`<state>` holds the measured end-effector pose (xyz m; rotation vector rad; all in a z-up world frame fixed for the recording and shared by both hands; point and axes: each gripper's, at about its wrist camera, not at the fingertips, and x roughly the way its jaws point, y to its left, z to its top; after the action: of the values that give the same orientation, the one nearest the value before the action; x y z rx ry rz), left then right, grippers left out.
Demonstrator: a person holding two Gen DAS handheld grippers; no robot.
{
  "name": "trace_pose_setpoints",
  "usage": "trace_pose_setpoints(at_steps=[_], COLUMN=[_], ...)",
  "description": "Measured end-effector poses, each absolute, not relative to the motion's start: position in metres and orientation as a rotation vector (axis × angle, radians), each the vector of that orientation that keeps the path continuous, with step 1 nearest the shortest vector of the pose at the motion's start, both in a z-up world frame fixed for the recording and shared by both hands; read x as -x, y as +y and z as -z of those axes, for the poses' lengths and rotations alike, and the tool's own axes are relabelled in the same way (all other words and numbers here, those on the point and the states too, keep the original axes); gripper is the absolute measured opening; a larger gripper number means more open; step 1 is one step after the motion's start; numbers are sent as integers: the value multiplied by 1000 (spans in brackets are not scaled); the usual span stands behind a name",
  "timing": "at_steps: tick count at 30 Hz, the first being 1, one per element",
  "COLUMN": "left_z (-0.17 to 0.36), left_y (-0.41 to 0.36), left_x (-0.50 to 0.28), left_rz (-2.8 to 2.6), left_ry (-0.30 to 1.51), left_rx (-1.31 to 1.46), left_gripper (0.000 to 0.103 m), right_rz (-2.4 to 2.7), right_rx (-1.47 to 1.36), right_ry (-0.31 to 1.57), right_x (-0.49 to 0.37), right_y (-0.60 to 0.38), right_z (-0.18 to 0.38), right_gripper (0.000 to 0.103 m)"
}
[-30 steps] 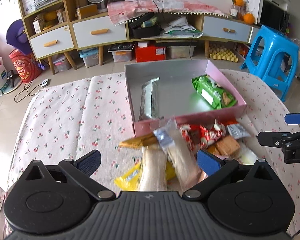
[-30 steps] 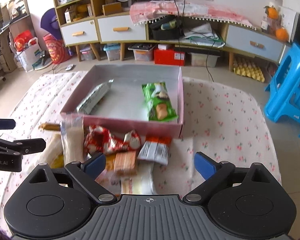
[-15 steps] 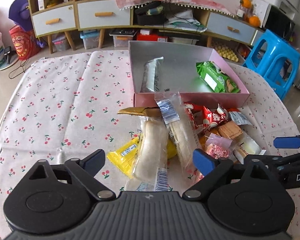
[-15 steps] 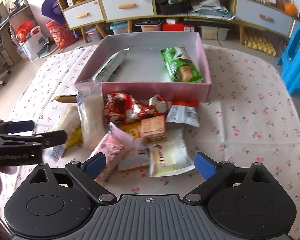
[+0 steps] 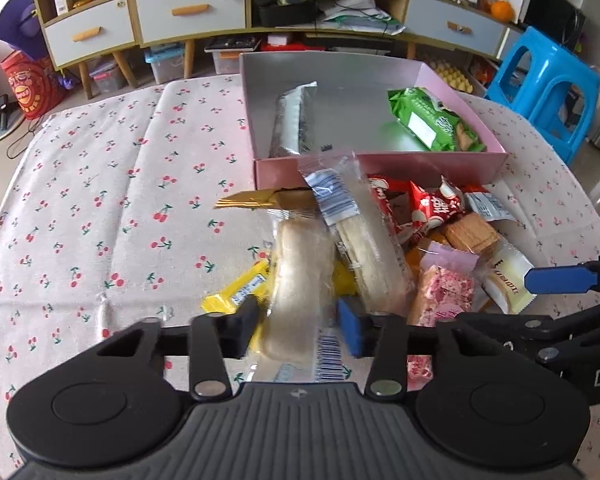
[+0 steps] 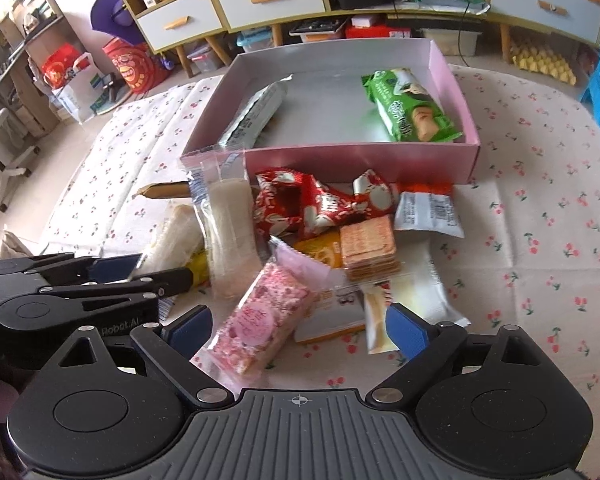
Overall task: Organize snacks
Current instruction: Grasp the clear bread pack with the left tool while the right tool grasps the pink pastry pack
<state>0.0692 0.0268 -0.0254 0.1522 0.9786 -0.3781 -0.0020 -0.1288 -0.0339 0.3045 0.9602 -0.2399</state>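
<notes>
cherry-print tablecloth [image 5: 100, 200] carried the snack pile, heaped against the pink box [image 5: 380, 168] for loading. left gripper [image 5: 300, 316] had just been closing, jaws narrow around the pale bread pack [image 5: 300, 276]; whether the pads pressed it was unclear. right gripper [image 6: 300, 328] hovered wide open, holding nothing, over the pink nougat pack [image 6: 260, 316].

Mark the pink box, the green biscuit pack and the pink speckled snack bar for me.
pink box [image 6: 360, 162], right wrist view, on its near outer wall.
green biscuit pack [image 6: 408, 106], right wrist view, mid-wrapper, inside the box.
pink speckled snack bar [image 6: 260, 316], right wrist view, centre of its wrapper.

Pink box [image 5: 428, 166] on cherry-print cloth [image 5: 100, 208]
</notes>
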Motion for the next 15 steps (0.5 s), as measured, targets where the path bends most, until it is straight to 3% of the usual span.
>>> trace_pose_setpoints(at_steps=[4,6,11,15], left_z=[22,18,12,11], left_y=[34,36,40,43], left_x=[-69,-70,-69,-70], left_rz=[385,383,378,375], left_ry=[989,987,983,986], left_rx=[-114,-103,-85,-76], left_gripper=[27,25,21,20], right_rz=[235,228,209,200], right_rx=[-322,-343,-371,-390], right_ry=[956,962,977,978], right_x=[-1,-3,-6,-9], right_y=[-126,-126,-125,-124], right_z=[34,36,41,47], right_gripper=[88,75,58,54])
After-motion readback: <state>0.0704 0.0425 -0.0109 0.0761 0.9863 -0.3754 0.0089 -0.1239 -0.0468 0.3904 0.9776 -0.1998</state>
